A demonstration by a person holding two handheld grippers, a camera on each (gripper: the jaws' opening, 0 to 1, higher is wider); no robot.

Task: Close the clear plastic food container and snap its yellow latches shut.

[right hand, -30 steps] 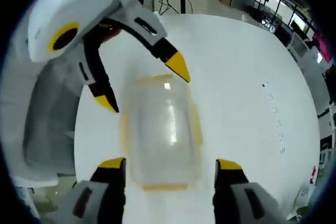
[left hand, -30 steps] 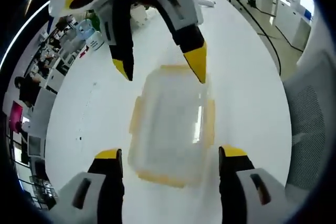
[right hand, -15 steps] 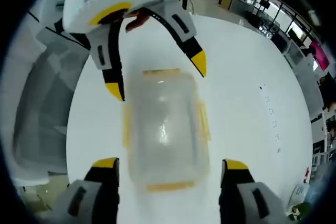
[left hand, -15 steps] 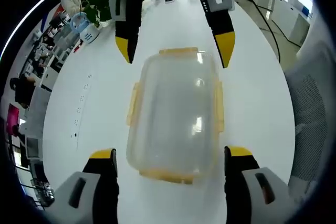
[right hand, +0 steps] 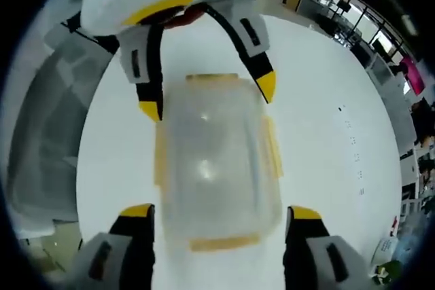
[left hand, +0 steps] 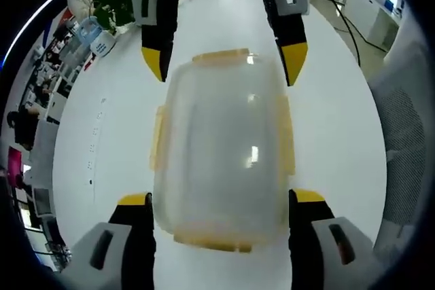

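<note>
Both grippers have closed in on the container (left hand: pixel 219 147) since a second ago; it now sits between each pair of spread jaws. It rests lid-on on the white table (left hand: pixel 333 120). Left gripper (left hand: pixel 221 198) and right gripper (right hand: pixel 212 212) bracket opposite ends, likely lining up to press the yellow latches (right hand: pixel 219 242), which look unsnapped.

Clear plastic food container (left hand: pixel 221 151), lid on, flat on white table (left hand: pixel 115 134); yellow latches (left hand: pixel 158 139) splayed outward
</note>
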